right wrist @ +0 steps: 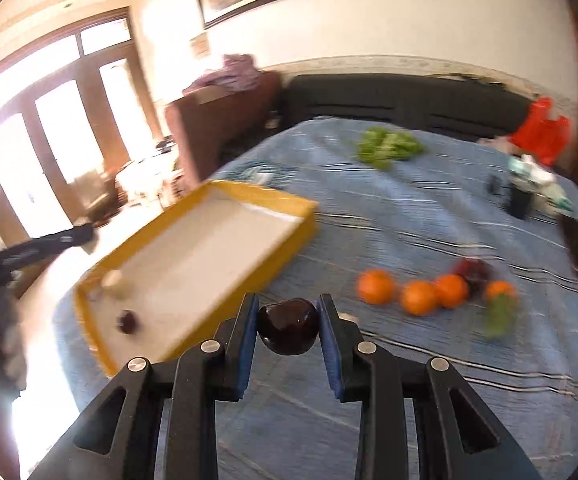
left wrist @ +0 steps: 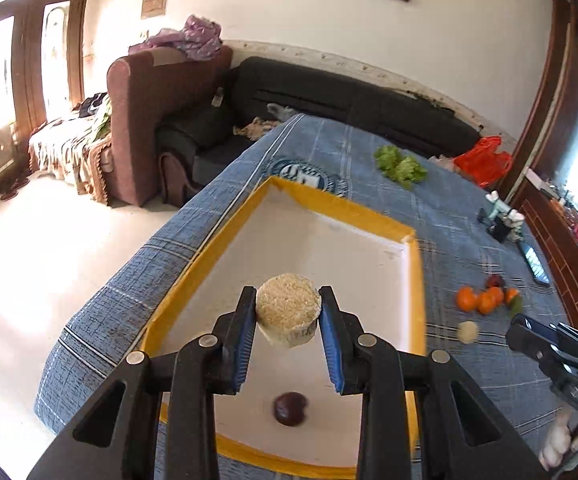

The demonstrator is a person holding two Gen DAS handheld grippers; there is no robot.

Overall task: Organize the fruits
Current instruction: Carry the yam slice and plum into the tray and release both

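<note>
Left gripper (left wrist: 288, 312) clamped on beige puck-shaped item (left wrist: 287, 309) above yellow-rimmed tray (left wrist: 343, 207); right gripper (right wrist: 287, 326) clamped on dark plum (right wrist: 287, 326). Blue-clothed surface (right wrist: 389, 220), tray at left edge; oranges (right wrist: 415, 290) mid-right; sofa (left wrist: 353, 100) beyond.

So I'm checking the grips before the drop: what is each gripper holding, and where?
The left gripper pinches a beige round cake by its sides. The right gripper pinches a dark red fruit by its sides.
</note>
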